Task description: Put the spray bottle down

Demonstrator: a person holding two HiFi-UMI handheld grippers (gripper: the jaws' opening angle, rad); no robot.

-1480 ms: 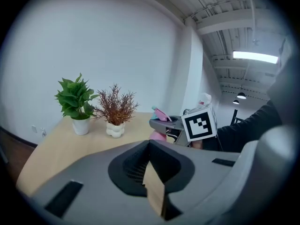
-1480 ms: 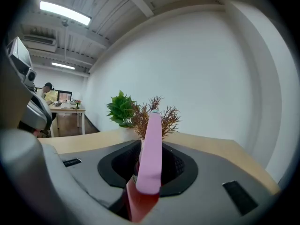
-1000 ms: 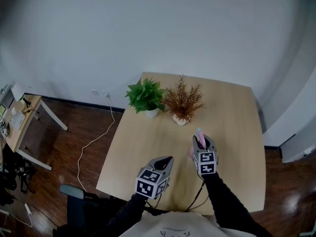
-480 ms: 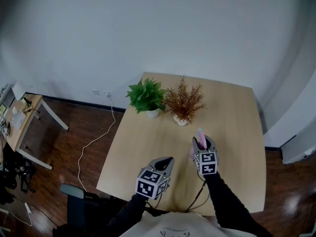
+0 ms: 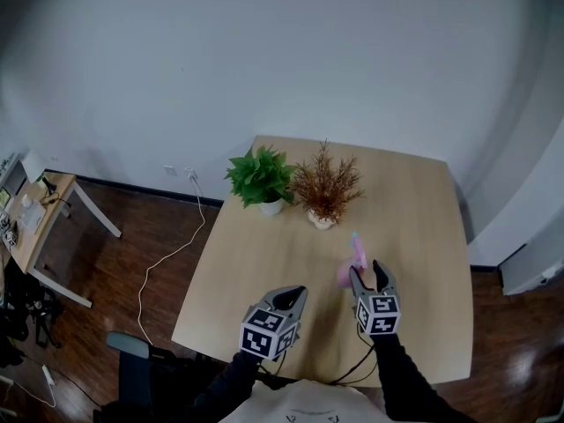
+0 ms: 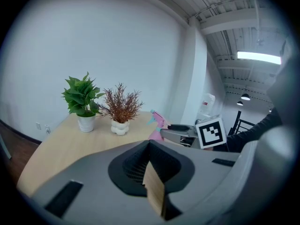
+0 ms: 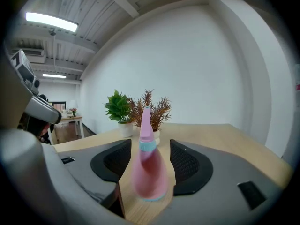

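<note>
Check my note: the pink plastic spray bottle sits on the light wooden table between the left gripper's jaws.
Wrong gripper. The pink plastic spray bottle sits on the light wooden table between the right gripper's jaws, which are opening and no longer press on it. The left gripper's jaws are shut with nothing between them. The right gripper view shows it.

Head view looks steeply down; gripper views both face the green plant.

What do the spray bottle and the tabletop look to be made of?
Spray bottle: probably smooth pink plastic, seemingly translucent, with a pale blue collar; motion blur hides the sheen. Tabletop: light wood or wood-look laminate, matt, with faint grain; which one is unclear.
</note>
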